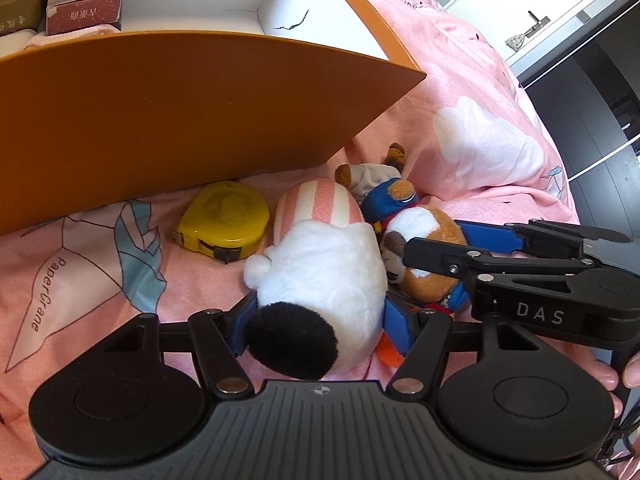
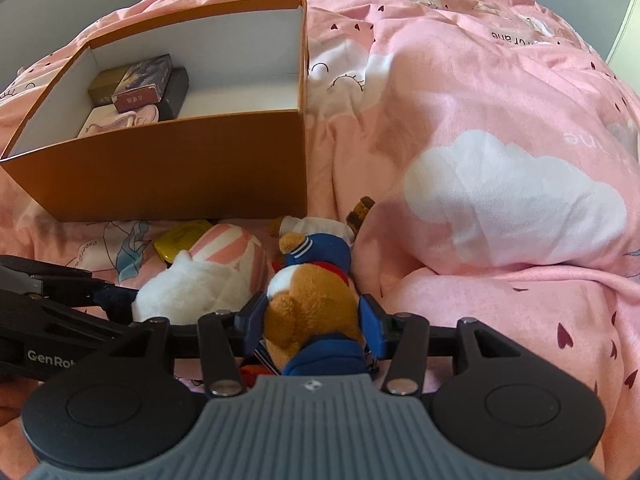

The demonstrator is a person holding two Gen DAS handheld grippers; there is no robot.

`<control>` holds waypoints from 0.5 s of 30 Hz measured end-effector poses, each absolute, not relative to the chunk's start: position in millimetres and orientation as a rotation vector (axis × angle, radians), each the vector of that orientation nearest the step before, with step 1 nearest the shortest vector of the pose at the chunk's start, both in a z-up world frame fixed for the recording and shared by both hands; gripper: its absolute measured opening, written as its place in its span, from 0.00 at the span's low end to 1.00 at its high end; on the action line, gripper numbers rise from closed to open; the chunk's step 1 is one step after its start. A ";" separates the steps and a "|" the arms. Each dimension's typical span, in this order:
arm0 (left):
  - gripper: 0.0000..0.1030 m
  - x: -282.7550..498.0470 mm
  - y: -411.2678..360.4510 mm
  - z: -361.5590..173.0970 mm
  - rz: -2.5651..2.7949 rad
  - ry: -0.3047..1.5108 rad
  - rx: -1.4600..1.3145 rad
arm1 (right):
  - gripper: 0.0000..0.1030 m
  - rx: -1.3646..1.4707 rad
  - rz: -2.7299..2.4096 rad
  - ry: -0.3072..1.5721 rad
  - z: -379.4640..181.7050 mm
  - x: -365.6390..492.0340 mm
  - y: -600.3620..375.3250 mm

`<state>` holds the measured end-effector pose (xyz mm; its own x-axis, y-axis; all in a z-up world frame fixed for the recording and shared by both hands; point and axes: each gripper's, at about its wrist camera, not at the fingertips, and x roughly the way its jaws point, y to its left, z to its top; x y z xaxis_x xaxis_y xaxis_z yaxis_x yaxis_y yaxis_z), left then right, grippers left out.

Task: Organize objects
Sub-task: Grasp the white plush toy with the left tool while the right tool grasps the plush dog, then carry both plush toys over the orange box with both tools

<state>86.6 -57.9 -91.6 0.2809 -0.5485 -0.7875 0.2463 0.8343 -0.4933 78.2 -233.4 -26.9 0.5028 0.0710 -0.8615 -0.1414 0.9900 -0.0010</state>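
My left gripper (image 1: pixel 316 322) is shut on a white plush toy (image 1: pixel 324 280) with a pink-striped end and a black patch; it lies on the pink bedspread. The white plush also shows in the right wrist view (image 2: pixel 192 280). My right gripper (image 2: pixel 314 320) is shut on a brown plush dog in blue clothes (image 2: pixel 312 300), which also shows in the left wrist view (image 1: pixel 424 236) beside the white plush. A yellow tape measure (image 1: pixel 224 220) lies left of the plushes, in front of an open orange box (image 2: pixel 168 164).
The orange box (image 1: pixel 180 116) holds several small cartons (image 2: pixel 136 84) at its left end; its right part shows a white floor. Rumpled pink bedding (image 2: pixel 480 160) rises to the right. A dark cabinet and white door (image 1: pixel 560 32) stand beyond the bed.
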 end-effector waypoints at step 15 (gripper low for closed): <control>0.64 62.3 -52.3 -47.2 -0.424 1.098 -0.232 | 0.41 -0.101 0.151 0.966 -9.2 61.6 -222.9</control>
